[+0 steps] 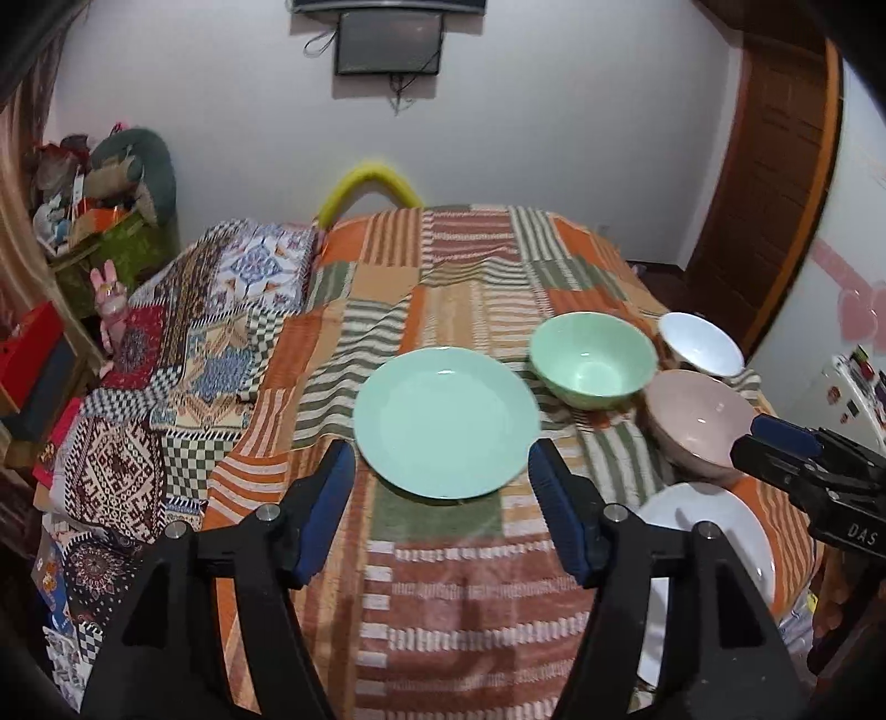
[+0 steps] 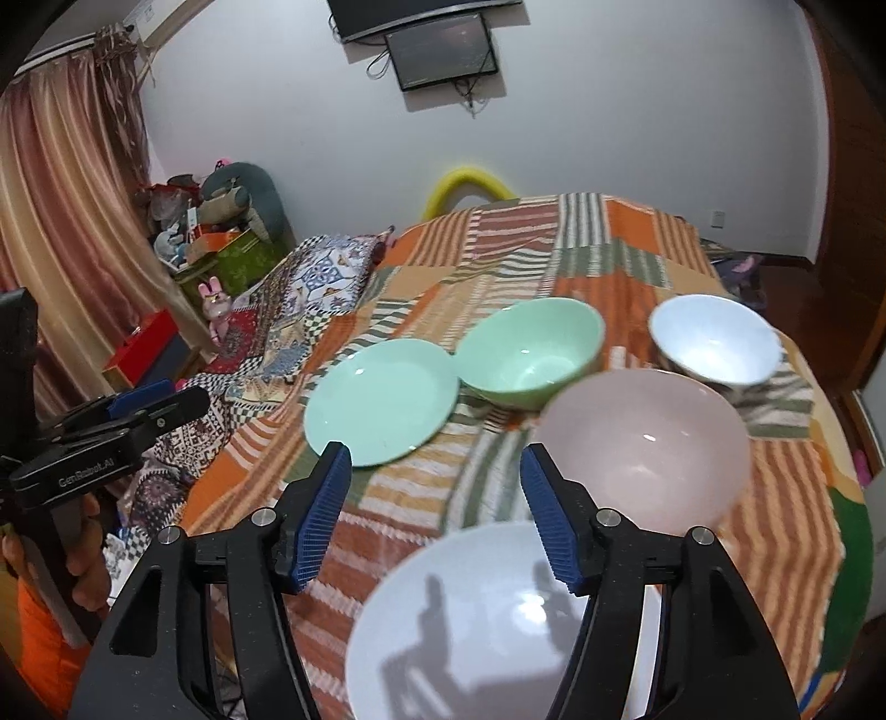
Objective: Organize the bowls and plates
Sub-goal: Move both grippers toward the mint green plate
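A green plate [image 1: 446,421] [image 2: 382,400] lies on the striped bedcover. Right of it stand a green bowl [image 1: 592,360] [image 2: 531,351], a pink bowl [image 1: 700,421] [image 2: 645,443] and a small white bowl [image 1: 700,343] [image 2: 717,346]. A white plate [image 1: 725,531] [image 2: 470,626] lies nearest, at the cover's front right. My left gripper [image 1: 440,465] is open above the cover, just short of the green plate, with nothing between its blue pads. My right gripper [image 2: 437,462] is open too, over the white plate's far rim, holding nothing; it shows from the side [image 1: 775,437] in the left wrist view.
The bed's patchwork quilt [image 1: 183,354] lies at the left. Beyond it stand a cluttered shelf with stuffed toys [image 2: 221,221], a red box [image 2: 144,343] and curtains [image 2: 61,232]. A wooden door [image 1: 775,183] is at the right, a wall screen [image 1: 387,41] at the back. A hand [image 2: 83,554] holds the left gripper.
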